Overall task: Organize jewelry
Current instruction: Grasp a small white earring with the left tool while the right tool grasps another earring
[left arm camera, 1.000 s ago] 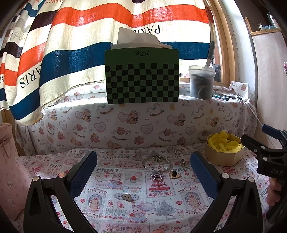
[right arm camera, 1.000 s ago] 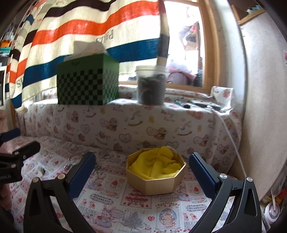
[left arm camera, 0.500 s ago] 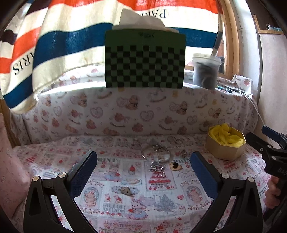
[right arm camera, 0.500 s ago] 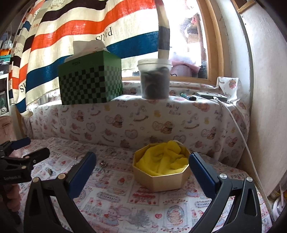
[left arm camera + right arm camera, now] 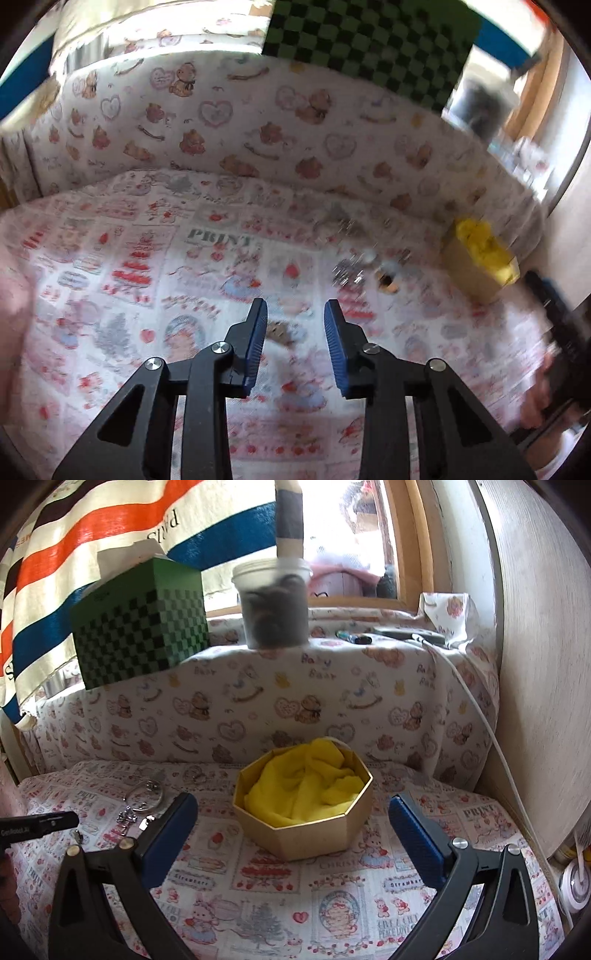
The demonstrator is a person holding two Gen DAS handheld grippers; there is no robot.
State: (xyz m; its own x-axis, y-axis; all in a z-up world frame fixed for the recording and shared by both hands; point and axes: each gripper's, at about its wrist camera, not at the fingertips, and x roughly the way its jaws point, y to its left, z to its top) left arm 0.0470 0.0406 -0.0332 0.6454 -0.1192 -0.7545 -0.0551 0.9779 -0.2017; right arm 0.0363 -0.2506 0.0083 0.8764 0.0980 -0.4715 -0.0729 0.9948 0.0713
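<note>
Jewelry pieces (image 5: pixel 142 806) lie on the printed cloth (image 5: pixel 332 904), a silver bracelet (image 5: pixel 146 794) and small charms, just left of the gold box (image 5: pixel 314 834) with yellow fabric (image 5: pixel 306 782) inside. The left gripper (image 5: pixel 295 325) has its blue pads partly apart, with a small blurry brown piece (image 5: pixel 277 330) on the cloth between them. The right gripper (image 5: pixel 291 812) is wide open in front of the gold box, holding nothing.

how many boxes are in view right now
2: the green checkered tissue box up on the ledge, and the gold octagonal box holding yellow cloth on the printed tablecloth. No others visible.
</note>
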